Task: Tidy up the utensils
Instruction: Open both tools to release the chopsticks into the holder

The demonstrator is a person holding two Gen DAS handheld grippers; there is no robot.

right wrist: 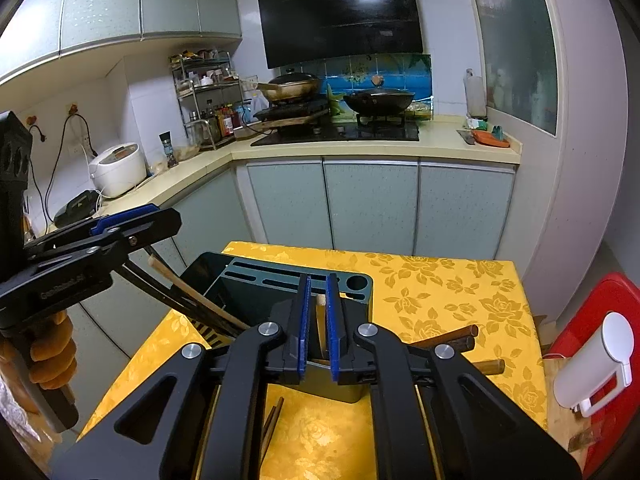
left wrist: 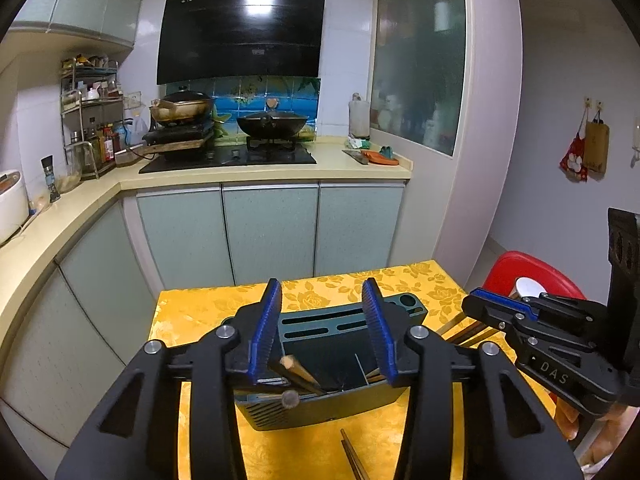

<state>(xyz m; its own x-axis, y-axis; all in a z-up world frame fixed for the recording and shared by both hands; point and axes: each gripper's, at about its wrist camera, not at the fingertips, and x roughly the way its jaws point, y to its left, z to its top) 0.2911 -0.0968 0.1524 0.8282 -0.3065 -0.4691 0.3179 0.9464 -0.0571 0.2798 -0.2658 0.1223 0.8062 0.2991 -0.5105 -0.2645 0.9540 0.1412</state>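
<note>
Several chopsticks already stand in the utensil holder on the counter; left gripper spread empty above it, right gripper nearly closed around one chopstick; others still lie loose

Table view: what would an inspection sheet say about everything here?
Surface: table under a yellow flowered cloth.
Job's things: grey-green holder with chopsticks leaning in its open bin; loose chopsticks on the cloth beside it and in front of it.
Clutter: white jug on a red stool.
Grippers: left gripper open above the holder, nothing between its pads; right gripper nearly closed with one stick between its pads, grip unclear.
Cables: cords hanging on the wall by the rice cooker.
Surroundings: kitchen counter, hob with two pans, black hood.
</note>
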